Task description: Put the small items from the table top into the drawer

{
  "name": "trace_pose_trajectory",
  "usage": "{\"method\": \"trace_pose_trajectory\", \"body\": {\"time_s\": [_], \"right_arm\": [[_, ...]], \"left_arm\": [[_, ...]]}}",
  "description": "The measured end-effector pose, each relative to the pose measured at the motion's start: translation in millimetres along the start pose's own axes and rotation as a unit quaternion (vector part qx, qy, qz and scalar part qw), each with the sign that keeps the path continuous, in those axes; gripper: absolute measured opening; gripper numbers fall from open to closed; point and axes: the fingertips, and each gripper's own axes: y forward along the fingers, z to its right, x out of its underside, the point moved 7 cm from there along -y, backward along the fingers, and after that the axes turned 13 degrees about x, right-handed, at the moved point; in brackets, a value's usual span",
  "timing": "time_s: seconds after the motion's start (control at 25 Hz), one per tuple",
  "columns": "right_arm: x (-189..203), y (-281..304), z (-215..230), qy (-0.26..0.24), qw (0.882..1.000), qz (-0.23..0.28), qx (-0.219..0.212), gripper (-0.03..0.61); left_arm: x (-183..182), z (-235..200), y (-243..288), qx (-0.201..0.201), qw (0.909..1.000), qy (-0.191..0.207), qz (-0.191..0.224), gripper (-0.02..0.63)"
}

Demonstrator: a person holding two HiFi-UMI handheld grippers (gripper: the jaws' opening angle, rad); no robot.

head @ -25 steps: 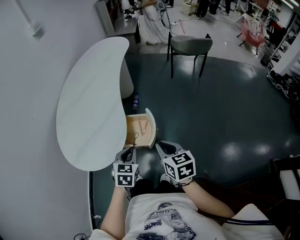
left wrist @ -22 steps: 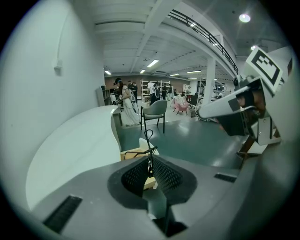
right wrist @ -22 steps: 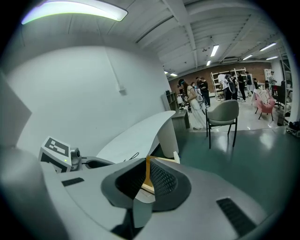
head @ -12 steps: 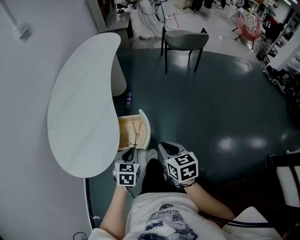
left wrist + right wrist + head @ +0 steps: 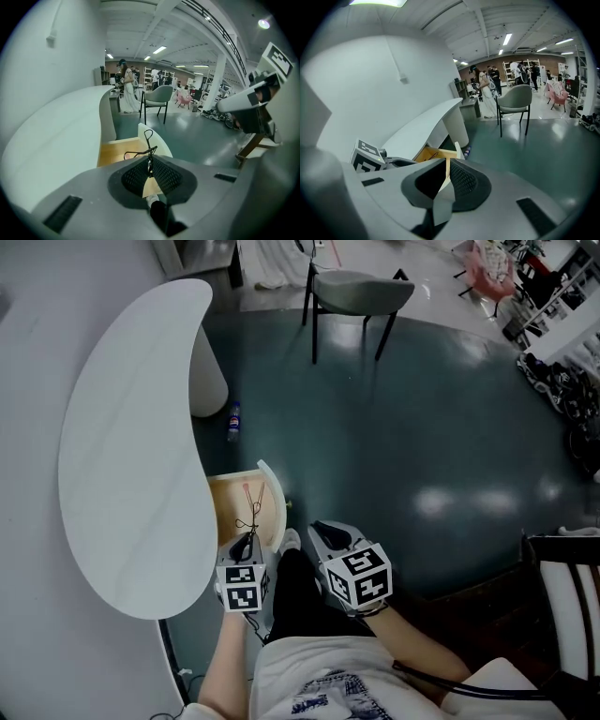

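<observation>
Sizing up, big to small. The white curved table (image 5: 122, 427) fills the left of the head view. The wooden drawer (image 5: 225, 521) stands open under its lower edge, just left of frame centre. 2 grippers sit at bottom centre.

- **Left:** the left gripper (image 5: 246, 547) is clamped on 1 thin black wire item (image 5: 249, 518). It juts from the pad tips over the drawer's near end, and the left gripper view shows the pinch (image 5: 150, 166).
- **Right:** the right gripper (image 5: 321, 531) is right of the drawer, jaws drawn to a slit, with nothing I can make out in them.
- **In the drawer:** 1 thin reddish item (image 5: 247, 490) already lies inside.

Risks, my read:
- The wire is held by 1 end, so a tilt could swivel or slip it.
- Its loops could hook a pad on release.
- Releasing too close to the near edge drops it on the floor by the shoe (image 5: 289, 540).
</observation>
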Motion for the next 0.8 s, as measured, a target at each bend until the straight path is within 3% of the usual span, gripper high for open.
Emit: {"method": "trace_pose_trajectory", "body": {"time_s": [0.48, 0.8], "right_arm": [[16, 99, -7, 0.000, 0.999, -0.032, -0.016, 0.043], [34, 127, -9, -0.010, 0.999, -0.042, -0.028, 0.043]], "left_arm": [[15, -56, 71, -0.018, 0.9991, -0.029, -0.026, 0.046], [20, -76, 110, -0.039, 0.9977, -0.016, -0.053, 0.044]]}}
